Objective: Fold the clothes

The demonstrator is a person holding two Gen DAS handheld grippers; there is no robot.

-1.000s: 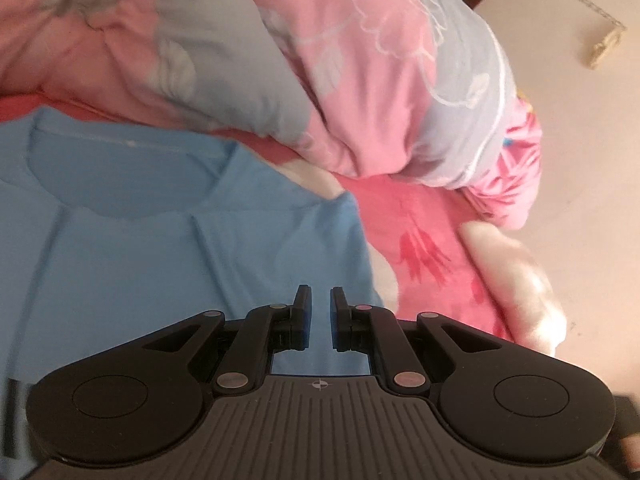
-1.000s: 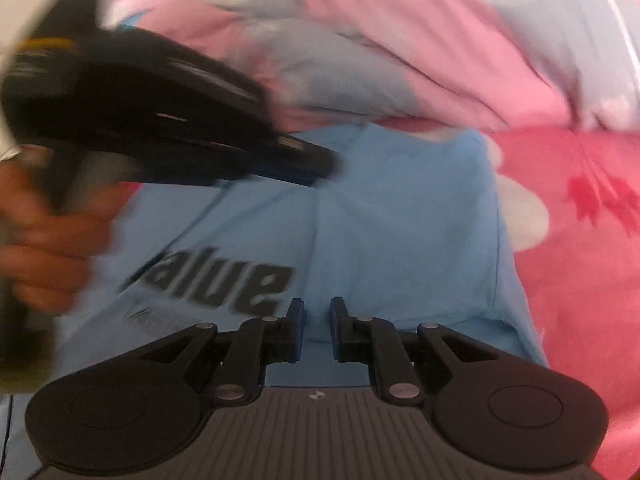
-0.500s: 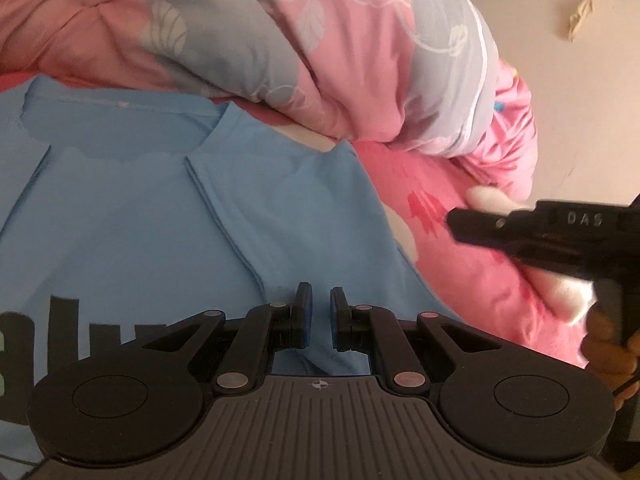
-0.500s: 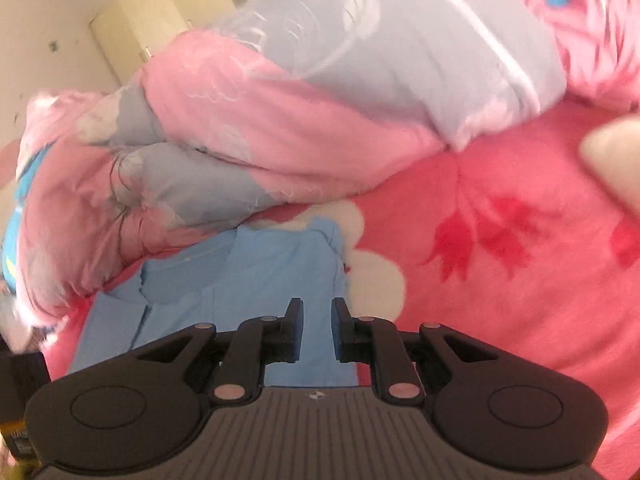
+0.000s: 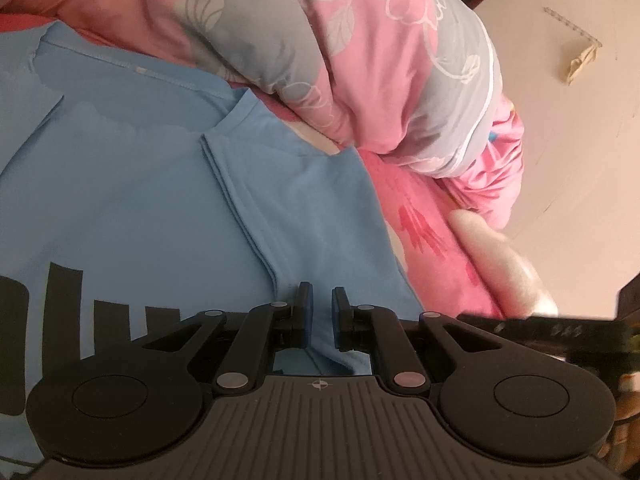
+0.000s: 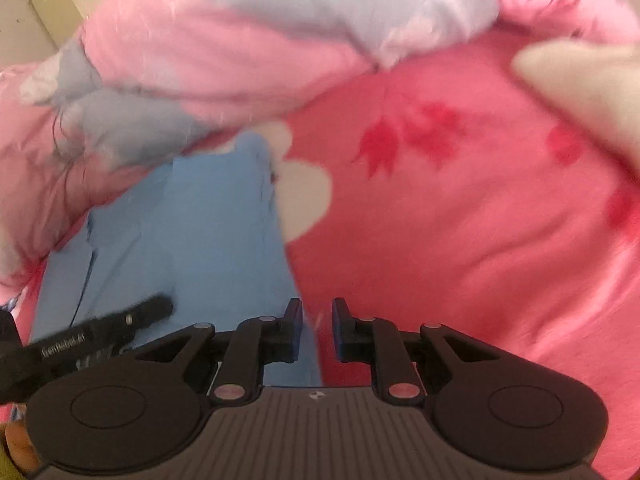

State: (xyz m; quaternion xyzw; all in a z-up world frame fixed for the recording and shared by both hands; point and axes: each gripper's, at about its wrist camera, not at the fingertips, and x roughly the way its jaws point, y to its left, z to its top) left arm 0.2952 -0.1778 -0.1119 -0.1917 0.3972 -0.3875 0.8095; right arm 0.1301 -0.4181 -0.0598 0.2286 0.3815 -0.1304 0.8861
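Note:
A light blue T-shirt (image 5: 140, 200) with black lettering lies flat on the pink bed sheet (image 5: 424, 240), collar toward the quilt. A crease runs from the collar down toward me. My left gripper (image 5: 319, 312) hovers just right of that crease, jaws close together with nothing between them. In the right wrist view the T-shirt (image 6: 208, 232) fills the lower left, and my right gripper (image 6: 316, 324) sits over its right edge where it meets the sheet (image 6: 460, 240), jaws likewise close and holding nothing. The other gripper's black body shows in each view: the right one (image 5: 540, 326), the left one (image 6: 120, 320).
A bunched pink and grey floral quilt (image 5: 320, 40) lies along the far side of the shirt and also shows in the right wrist view (image 6: 200, 60). A pale soft lump (image 5: 496, 256) rests on the sheet to the right. A cream wall (image 5: 560, 140) stands beyond the bed.
My right gripper swung from over the shirt's lettering to the shirt's right edge. My left gripper drew back down the shirt, so the lettering came into its view.

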